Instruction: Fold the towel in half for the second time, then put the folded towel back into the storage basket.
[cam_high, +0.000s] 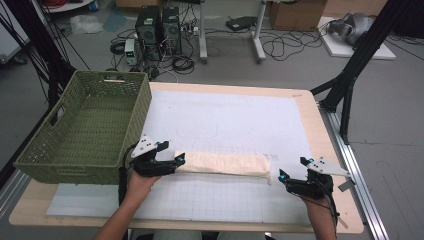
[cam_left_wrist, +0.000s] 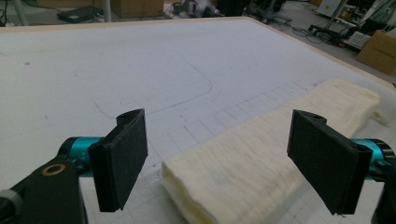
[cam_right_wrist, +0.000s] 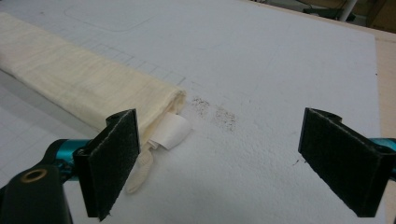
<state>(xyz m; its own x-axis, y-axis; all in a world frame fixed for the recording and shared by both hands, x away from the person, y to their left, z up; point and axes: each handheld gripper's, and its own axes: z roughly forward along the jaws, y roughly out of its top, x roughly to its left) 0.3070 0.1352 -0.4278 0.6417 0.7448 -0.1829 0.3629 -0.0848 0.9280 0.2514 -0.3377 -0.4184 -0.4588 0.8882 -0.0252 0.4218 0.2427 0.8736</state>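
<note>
The tabletop (cam_high: 230, 115) carries a green woven basket (cam_high: 85, 130) at its far left corner, and everything else is best placed against that basket. Just beside the basket's near right corner begins the folded cream towel (cam_high: 224, 163), a long narrow band whose long axis runs straight away from the basket, across the tabletop toward its right edge.

The left hand-held gripper (cam_high: 176, 161) sits at the towel's basket-side end. In the left gripper view its jaws stand wide apart, that end lying between them with neither pad pressing on it. The right hand-held gripper (cam_high: 282, 175) sits at the towel's far end from the basket, slightly nearer the person than the cloth. Its jaws are spread wide too, and the towel's corner with a small white tag (cam_right_wrist: 170, 132) lies just past one pad (cam_right_wrist: 114, 161).

So each hand has one end, the left being closer in. I judge any coming lift or fold would turn on both ends of that axis.
</note>
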